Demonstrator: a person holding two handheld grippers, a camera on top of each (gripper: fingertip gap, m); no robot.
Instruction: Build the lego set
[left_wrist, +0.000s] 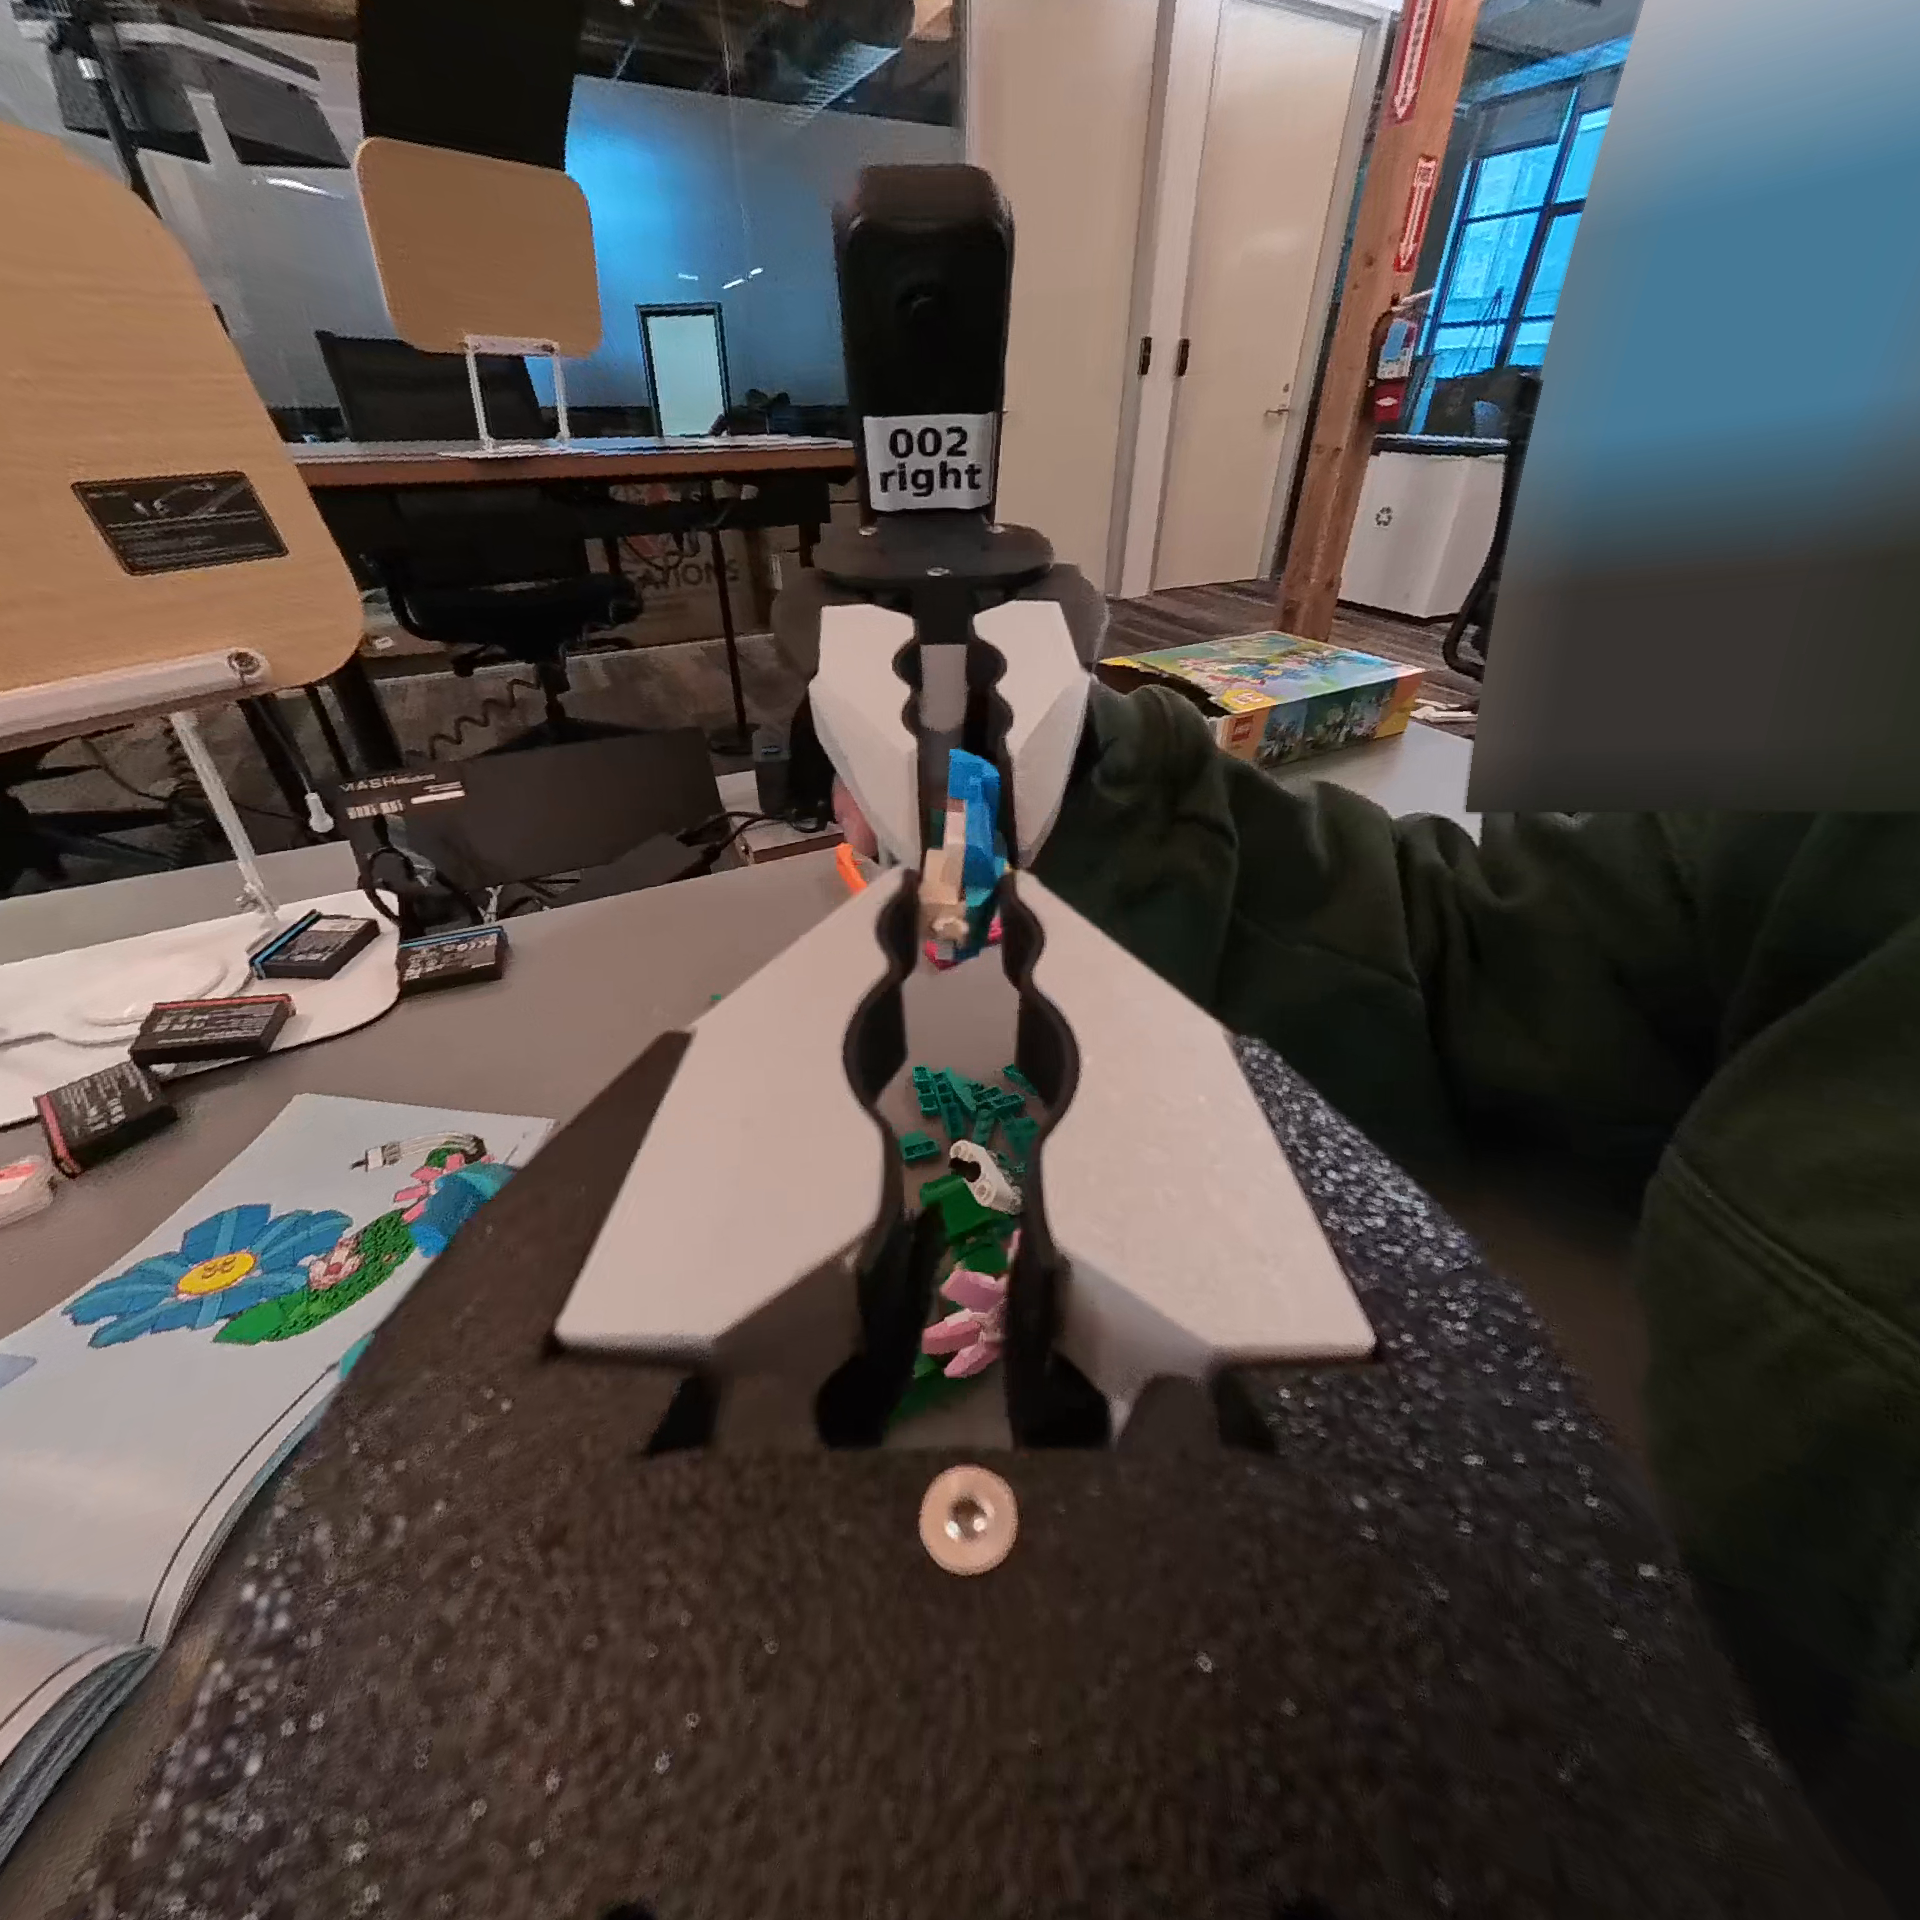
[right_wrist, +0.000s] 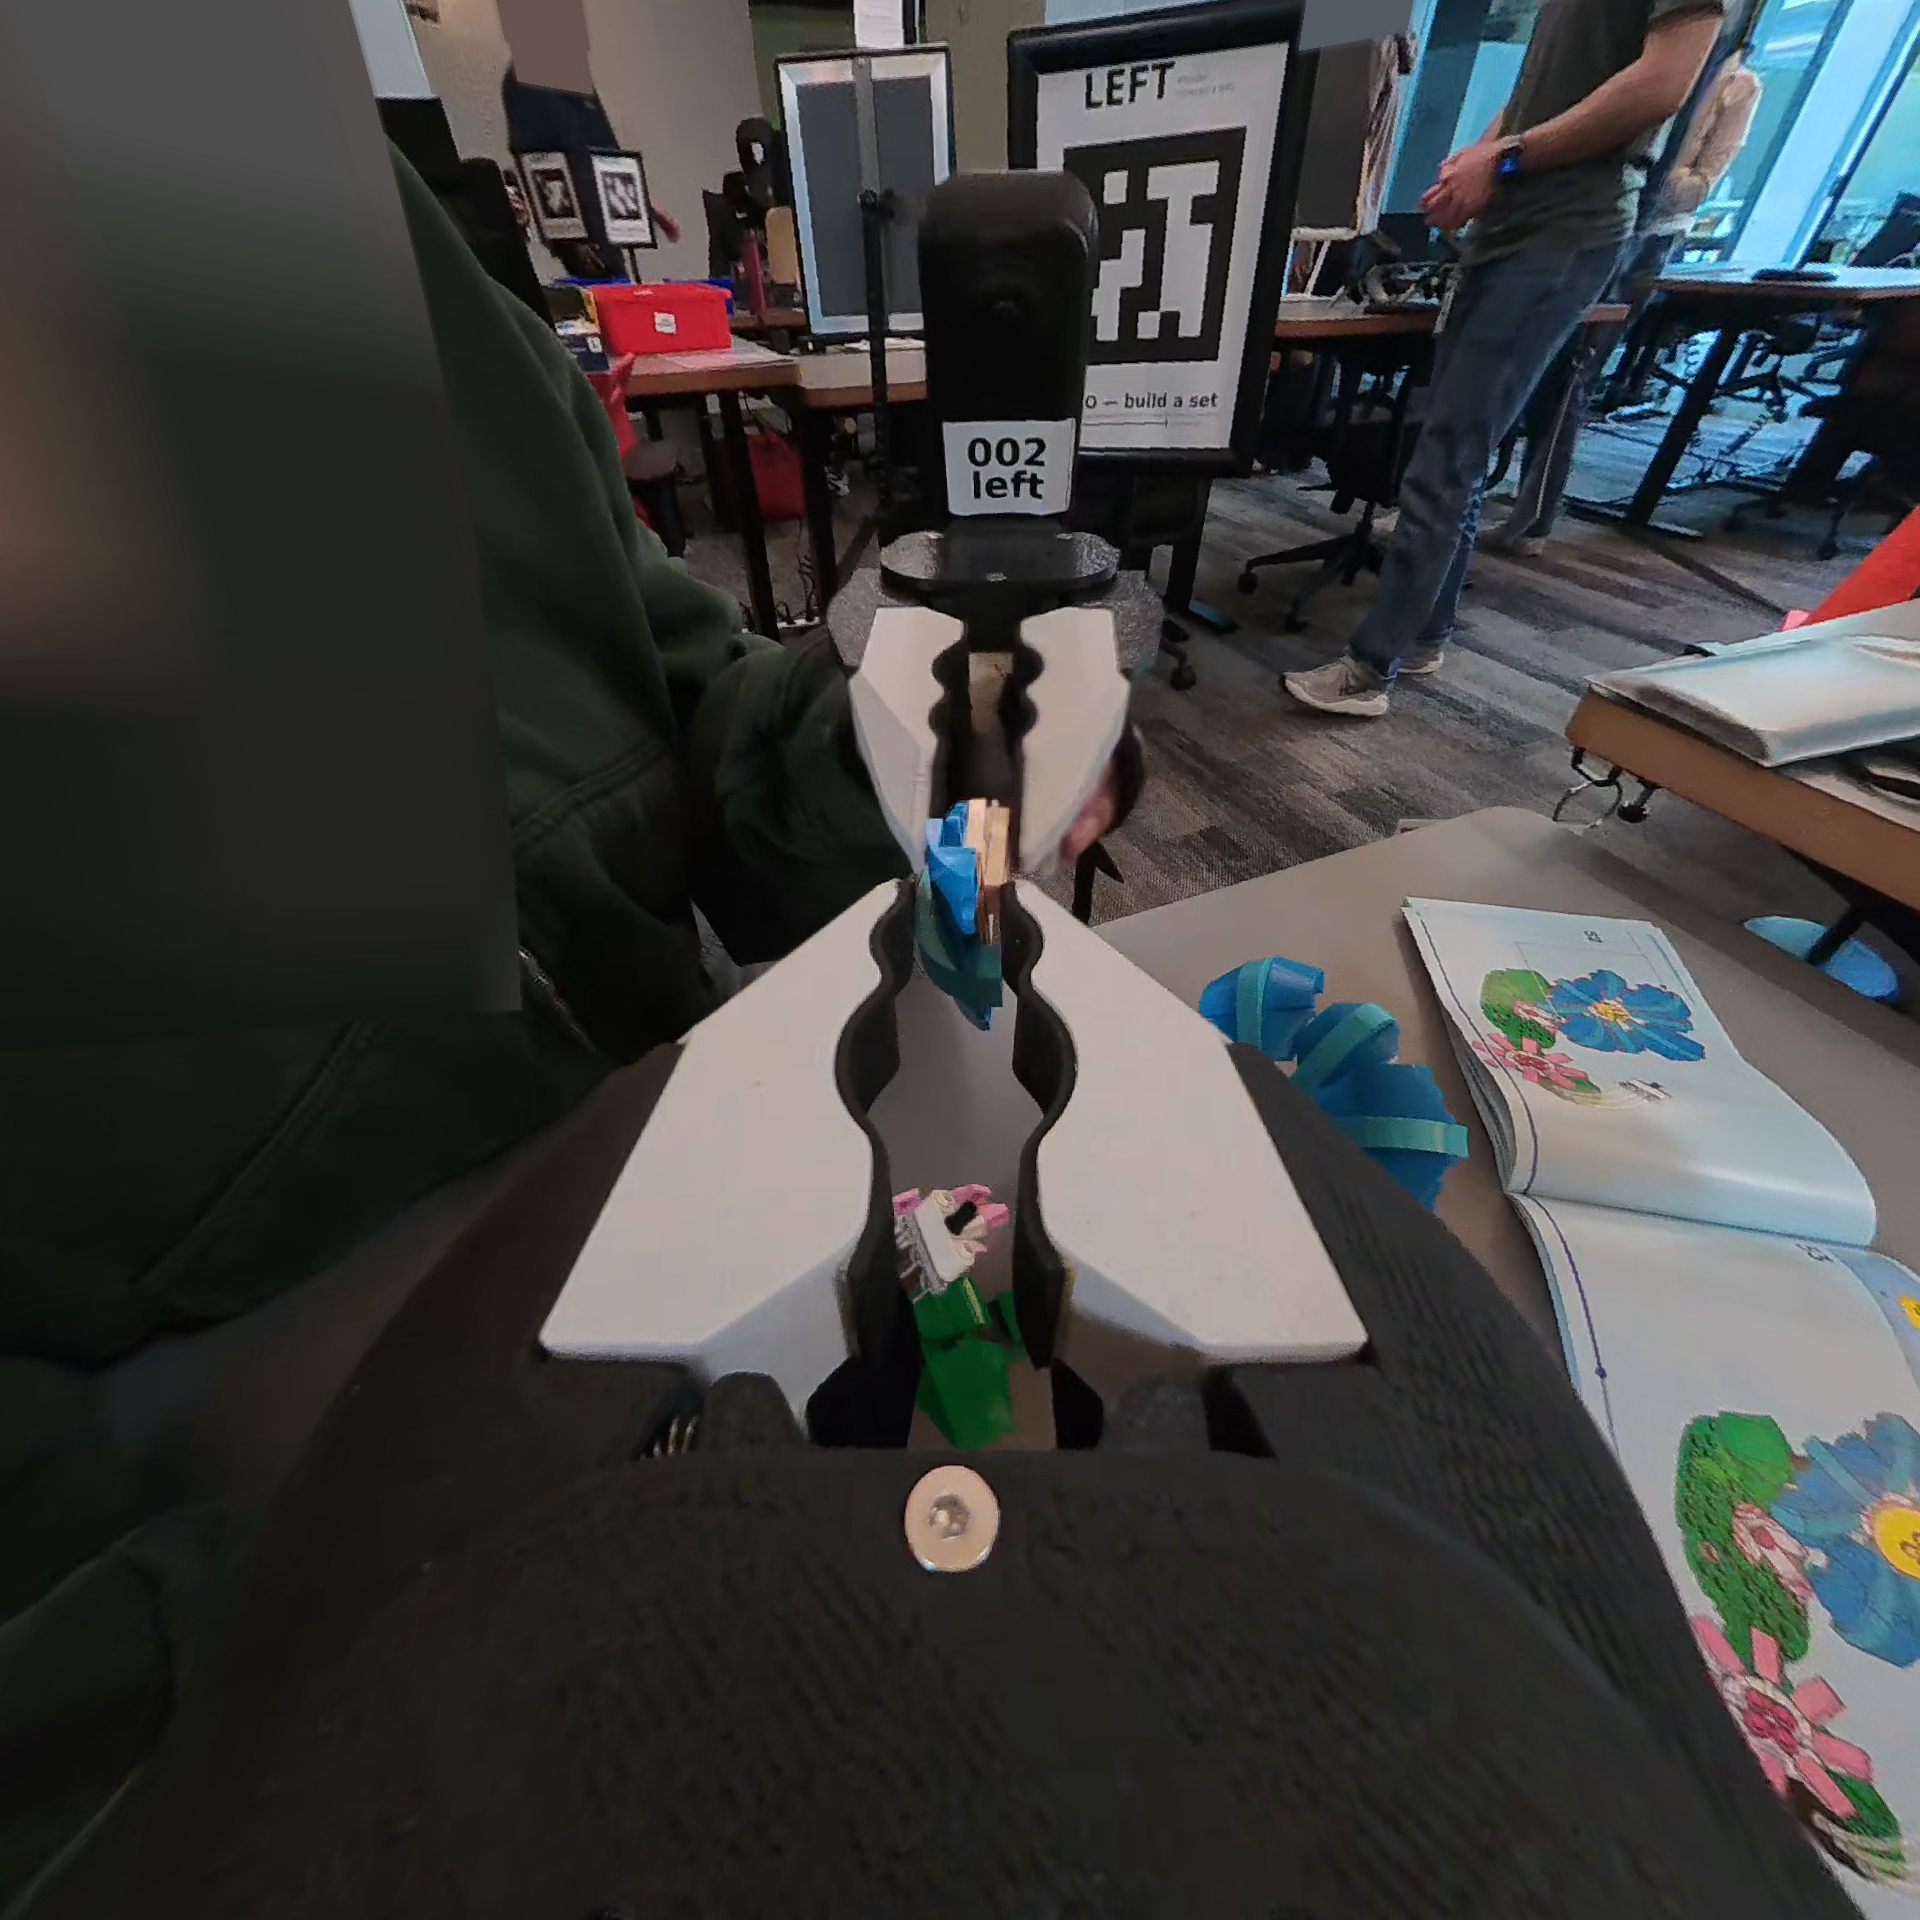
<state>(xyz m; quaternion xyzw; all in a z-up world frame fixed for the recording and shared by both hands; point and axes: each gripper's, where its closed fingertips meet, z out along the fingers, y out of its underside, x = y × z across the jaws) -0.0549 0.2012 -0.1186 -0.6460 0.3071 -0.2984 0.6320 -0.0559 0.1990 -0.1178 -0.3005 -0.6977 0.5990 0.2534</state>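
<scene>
The grey table (left_wrist: 623, 997) lies below both grippers. An open instruction booklet (right_wrist: 1621, 1091) rests to the right of the right gripper (right_wrist: 961, 925), presumably for reference. The two grippers meet tip to tip above the table. The blue flower sub-assembly (left_wrist: 977, 831) sits at their meeting point, raised for alignment. The left gripper (left_wrist: 961, 914) is clamped on its tan and white end; the right gripper is closed on the blue petals. Loose green bricks (left_wrist: 966, 1107) and a pink flower (left_wrist: 971, 1320) lie beneath the left gripper.
</scene>
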